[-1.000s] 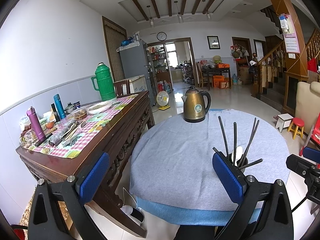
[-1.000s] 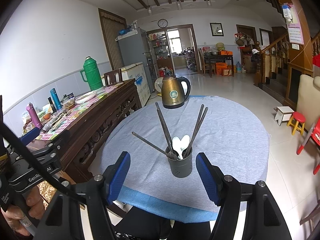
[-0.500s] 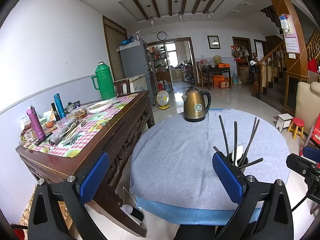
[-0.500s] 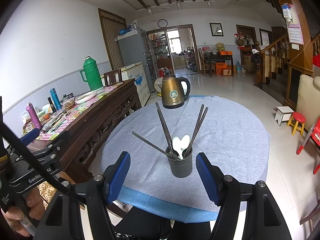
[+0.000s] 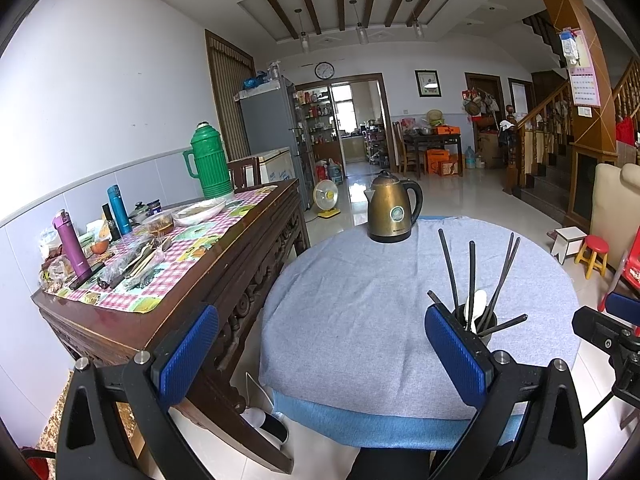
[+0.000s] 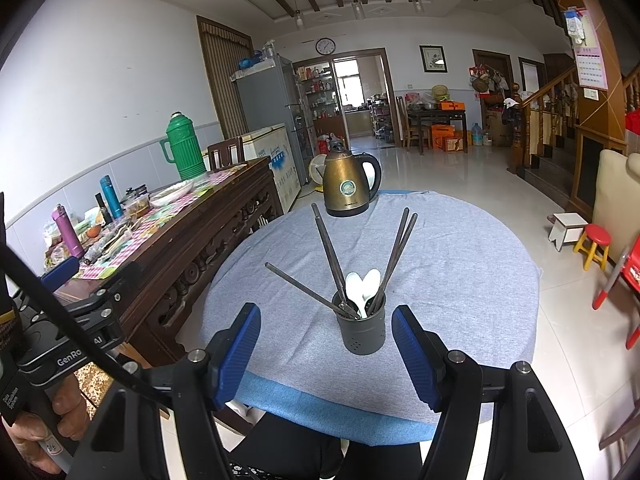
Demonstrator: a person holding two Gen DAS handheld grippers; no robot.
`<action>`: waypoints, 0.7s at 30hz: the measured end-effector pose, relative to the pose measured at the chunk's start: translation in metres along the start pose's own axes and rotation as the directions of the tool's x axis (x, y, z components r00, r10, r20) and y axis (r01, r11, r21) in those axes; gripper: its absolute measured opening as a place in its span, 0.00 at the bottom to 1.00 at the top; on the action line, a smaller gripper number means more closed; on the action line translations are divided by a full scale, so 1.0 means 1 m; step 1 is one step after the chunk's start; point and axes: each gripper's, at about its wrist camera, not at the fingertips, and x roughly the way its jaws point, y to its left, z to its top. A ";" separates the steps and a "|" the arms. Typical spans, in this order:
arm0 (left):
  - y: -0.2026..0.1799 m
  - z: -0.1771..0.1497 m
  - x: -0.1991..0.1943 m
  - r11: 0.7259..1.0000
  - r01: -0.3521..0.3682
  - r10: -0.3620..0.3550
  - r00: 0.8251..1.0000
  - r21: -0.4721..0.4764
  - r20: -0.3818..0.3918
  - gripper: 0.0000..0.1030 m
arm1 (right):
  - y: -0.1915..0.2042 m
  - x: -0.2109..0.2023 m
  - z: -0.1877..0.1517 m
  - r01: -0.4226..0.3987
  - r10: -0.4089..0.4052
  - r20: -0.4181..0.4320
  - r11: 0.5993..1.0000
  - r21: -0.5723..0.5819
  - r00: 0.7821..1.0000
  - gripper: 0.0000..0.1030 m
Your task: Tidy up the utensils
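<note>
A dark grey utensil holder (image 6: 361, 330) stands near the front of the round table (image 6: 460, 248), which wears a grey cloth. Several dark chopsticks (image 6: 328, 248) and two white spoons (image 6: 362, 286) stick out of it. My right gripper (image 6: 326, 354) is open, held short of the holder, with nothing between its blue pads. My left gripper (image 5: 322, 354) is open too, hovering over the table's near left edge. In the left wrist view the holder (image 5: 478, 326) sits just behind the right blue pad (image 5: 454, 352), partly hidden by it.
A brass kettle (image 6: 347, 188) stands at the table's far side. To the left a wooden sideboard (image 5: 224, 264) carries a green thermos (image 5: 209, 162), bottles, dishes and loose cutlery. A red stool (image 5: 595, 254) and white step stand on the floor at right.
</note>
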 end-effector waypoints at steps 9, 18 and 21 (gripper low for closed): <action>0.000 0.000 0.000 1.000 -0.002 0.002 1.000 -0.001 0.000 1.00 | 0.000 0.000 0.001 -0.001 0.001 0.000 1.000 0.000 1.000 0.70; 0.001 -0.004 0.002 1.000 0.002 -0.002 1.000 -0.003 -0.005 1.00 | 0.000 0.000 0.000 0.003 -0.003 -0.002 1.000 -0.001 1.000 0.70; 0.001 -0.007 0.002 1.000 0.001 -0.001 1.000 -0.003 -0.007 1.00 | 0.001 0.000 0.000 0.001 -0.001 -0.004 1.000 0.000 1.000 0.70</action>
